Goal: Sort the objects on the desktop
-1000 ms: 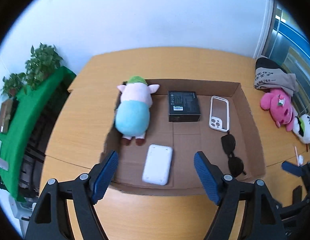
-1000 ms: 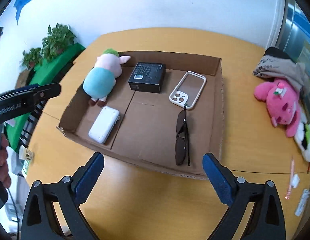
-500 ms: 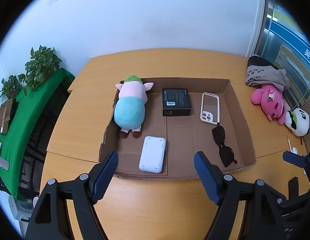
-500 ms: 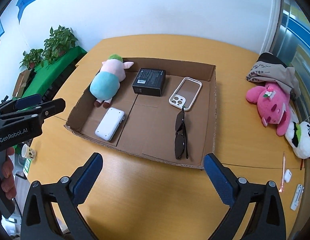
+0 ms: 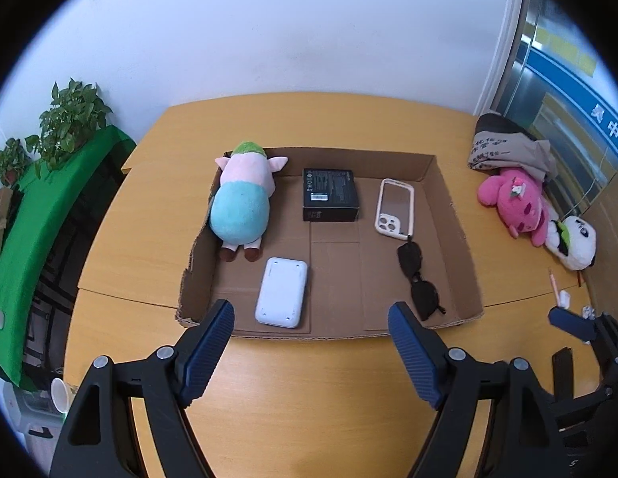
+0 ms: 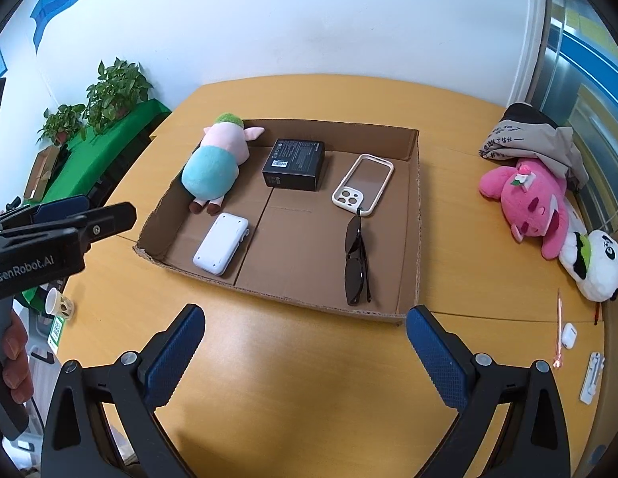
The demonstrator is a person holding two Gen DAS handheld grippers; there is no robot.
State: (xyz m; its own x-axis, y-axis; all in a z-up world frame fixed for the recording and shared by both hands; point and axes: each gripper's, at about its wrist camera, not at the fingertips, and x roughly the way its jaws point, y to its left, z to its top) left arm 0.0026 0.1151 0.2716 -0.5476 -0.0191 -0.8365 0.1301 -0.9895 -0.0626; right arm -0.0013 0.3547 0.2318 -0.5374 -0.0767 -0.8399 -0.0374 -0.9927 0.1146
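Nearest, the left gripper (image 5: 310,328) is seen with jaws opening and nothing between them; the right gripper (image 6: 305,336) is likewise spread and empty, both held above the bare wooden table (image 6: 309,378). No item is in hand, so a choice of object seems due next. Beyond, a shallow brown cardboard tray (image 6: 418,215) holds a white rectangular case (image 6: 221,243), black folded sunglasses (image 6: 356,259), a clear phone case (image 6: 362,184), a black box (image 6: 295,163) and a pink-and-blue plush pig (image 6: 215,163)
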